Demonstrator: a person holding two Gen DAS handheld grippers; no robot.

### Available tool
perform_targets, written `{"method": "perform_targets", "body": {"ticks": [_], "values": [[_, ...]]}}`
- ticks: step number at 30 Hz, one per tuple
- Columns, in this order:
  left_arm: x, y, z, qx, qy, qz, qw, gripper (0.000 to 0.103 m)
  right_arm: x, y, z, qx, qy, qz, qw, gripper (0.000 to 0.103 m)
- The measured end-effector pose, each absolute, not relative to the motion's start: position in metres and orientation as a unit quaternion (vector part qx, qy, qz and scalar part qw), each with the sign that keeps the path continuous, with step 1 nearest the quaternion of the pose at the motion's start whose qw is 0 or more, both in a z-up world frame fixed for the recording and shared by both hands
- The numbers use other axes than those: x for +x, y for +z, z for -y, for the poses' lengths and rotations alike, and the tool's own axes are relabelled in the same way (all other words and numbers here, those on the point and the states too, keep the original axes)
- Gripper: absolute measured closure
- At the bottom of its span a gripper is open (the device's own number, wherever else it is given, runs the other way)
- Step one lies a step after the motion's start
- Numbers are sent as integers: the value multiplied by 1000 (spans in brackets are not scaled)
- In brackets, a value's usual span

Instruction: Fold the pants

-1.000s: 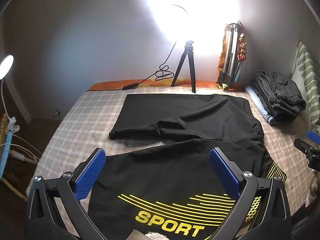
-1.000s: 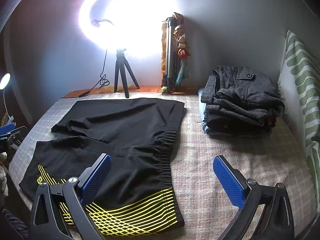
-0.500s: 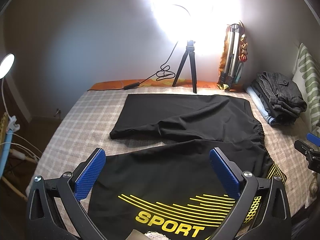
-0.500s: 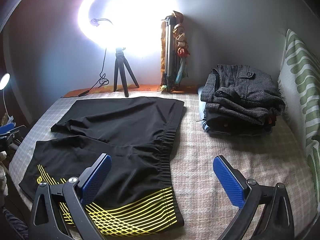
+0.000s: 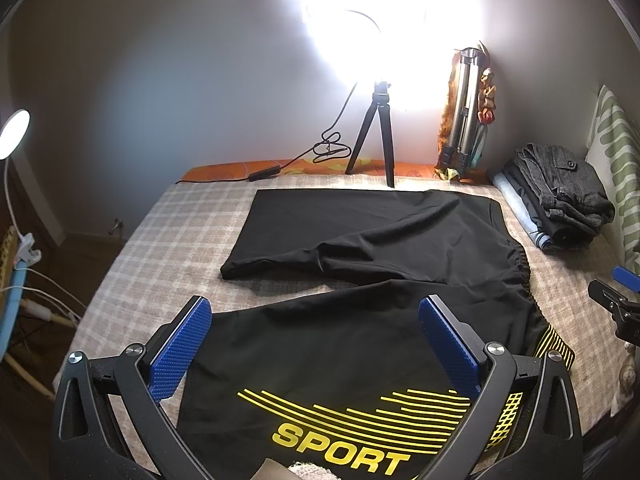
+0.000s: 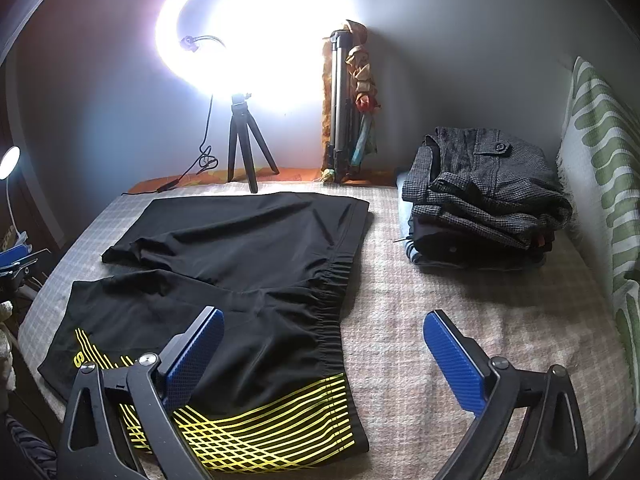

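On the bed [image 6: 460, 292], black shorts [image 6: 248, 248] lie flat, no fold made yet.
Both my left hand-held gripper [image 5: 316, 344] and right hand-held gripper [image 6: 324, 352] hover spread wide, gripping nothing; every fold remains.

A blazing white ring light on a black tripod [image 6: 256, 36] at twelve o'clock blows out the grey wall [image 5: 160, 80]. A small round white lamp [image 5: 14, 134] glows at nine o'clock. Fisheye bending darkens every corner; focus stays sharp.
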State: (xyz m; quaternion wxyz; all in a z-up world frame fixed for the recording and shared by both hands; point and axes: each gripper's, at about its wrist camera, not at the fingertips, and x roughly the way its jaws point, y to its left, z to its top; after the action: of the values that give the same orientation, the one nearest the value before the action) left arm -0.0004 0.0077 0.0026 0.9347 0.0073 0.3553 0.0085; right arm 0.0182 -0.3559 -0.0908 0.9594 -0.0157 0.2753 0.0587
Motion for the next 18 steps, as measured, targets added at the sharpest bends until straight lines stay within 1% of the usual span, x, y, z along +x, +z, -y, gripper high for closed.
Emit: {"method": "perform_targets", "body": {"ticks": [18], "values": [[0, 0, -9, 9, 11, -358, 934, 0, 17, -93, 354, -18, 62, -277, 959, 4]]}}
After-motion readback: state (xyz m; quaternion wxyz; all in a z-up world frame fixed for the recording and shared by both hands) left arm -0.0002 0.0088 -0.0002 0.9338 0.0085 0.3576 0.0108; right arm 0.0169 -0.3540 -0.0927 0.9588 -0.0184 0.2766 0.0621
